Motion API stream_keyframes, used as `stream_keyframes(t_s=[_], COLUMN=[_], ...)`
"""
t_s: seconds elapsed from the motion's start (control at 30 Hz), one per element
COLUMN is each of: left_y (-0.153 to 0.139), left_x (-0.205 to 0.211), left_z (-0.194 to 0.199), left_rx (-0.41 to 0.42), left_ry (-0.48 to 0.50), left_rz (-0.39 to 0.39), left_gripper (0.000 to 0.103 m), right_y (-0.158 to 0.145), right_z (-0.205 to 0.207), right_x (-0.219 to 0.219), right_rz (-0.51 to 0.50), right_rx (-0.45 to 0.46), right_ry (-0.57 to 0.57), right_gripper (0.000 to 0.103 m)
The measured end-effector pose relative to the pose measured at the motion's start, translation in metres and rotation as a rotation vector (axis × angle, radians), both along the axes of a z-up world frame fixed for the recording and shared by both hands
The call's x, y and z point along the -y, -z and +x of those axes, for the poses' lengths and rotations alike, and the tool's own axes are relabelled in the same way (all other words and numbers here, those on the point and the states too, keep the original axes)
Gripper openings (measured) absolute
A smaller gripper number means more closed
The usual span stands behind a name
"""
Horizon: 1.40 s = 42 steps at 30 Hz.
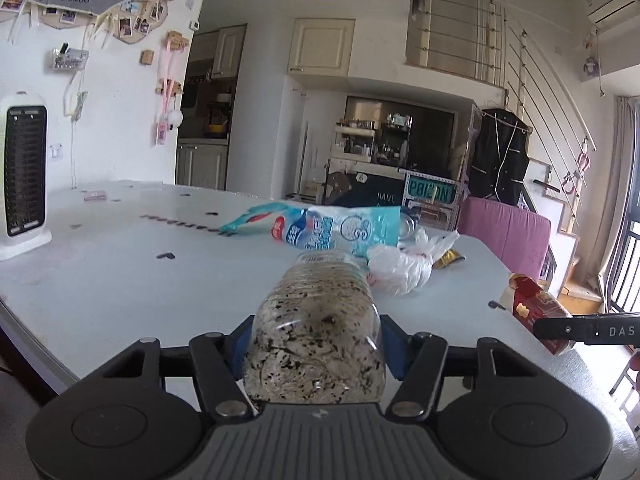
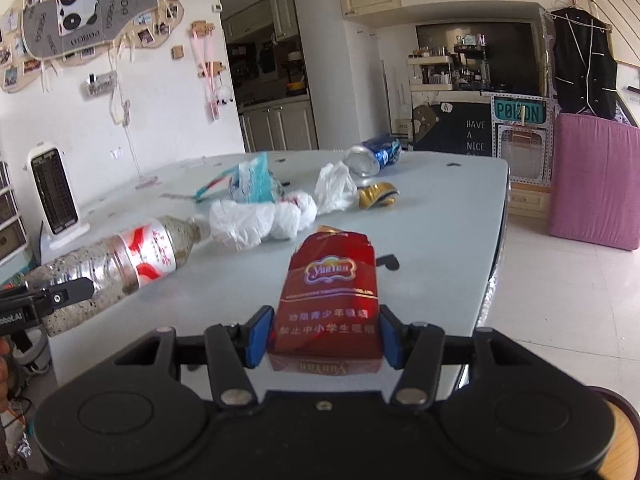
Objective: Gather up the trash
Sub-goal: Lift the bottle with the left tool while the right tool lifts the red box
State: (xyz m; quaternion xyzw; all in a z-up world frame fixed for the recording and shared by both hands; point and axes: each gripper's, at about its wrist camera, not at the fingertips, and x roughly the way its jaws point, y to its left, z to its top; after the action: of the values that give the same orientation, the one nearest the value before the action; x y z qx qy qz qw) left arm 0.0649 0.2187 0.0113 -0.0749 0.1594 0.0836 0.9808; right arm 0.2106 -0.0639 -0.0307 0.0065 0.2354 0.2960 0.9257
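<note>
Low centre of each view: the left gripper [image 1: 314,350] clamps a speckled plastic bottle [image 1: 316,332]; the right gripper [image 2: 324,334] pinches a red cigarette pack [image 2: 330,296].

From where I work, the pale table [image 2: 440,216] is my landmark. A white heater [image 1: 25,176] stands upright on its far left part, by the wall. Above that wall hangs a panda photo board [image 2: 86,20]. Beyond the table's far edge sits a teal "POIZON" sign [image 2: 519,112], a black vest [image 2: 584,64] hanging just past it, above a pink cushion [image 2: 596,184].
</note>
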Motion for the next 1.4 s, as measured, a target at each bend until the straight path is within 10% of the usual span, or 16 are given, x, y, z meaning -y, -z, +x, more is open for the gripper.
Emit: stream_keyframes(t_s=[0.63,1.4], left_y=[-0.061,-0.053], left_x=[0.058,0.277], left_z=[-0.003,0.080], left_rx=[0.135,0.041], left_ry=[0.113,0.528], left_rz=[0.050,0.076], left_gripper=[0.061,0.061], right_y=[-0.046,-0.037], right_z=[-0.032,-0.045], right_x=[0.041,0.232], right_rz=[0.051,0.006], right_rx=[0.084,0.056], right_ry=[0.051,0.429], right_gripper=[0.056,0.056])
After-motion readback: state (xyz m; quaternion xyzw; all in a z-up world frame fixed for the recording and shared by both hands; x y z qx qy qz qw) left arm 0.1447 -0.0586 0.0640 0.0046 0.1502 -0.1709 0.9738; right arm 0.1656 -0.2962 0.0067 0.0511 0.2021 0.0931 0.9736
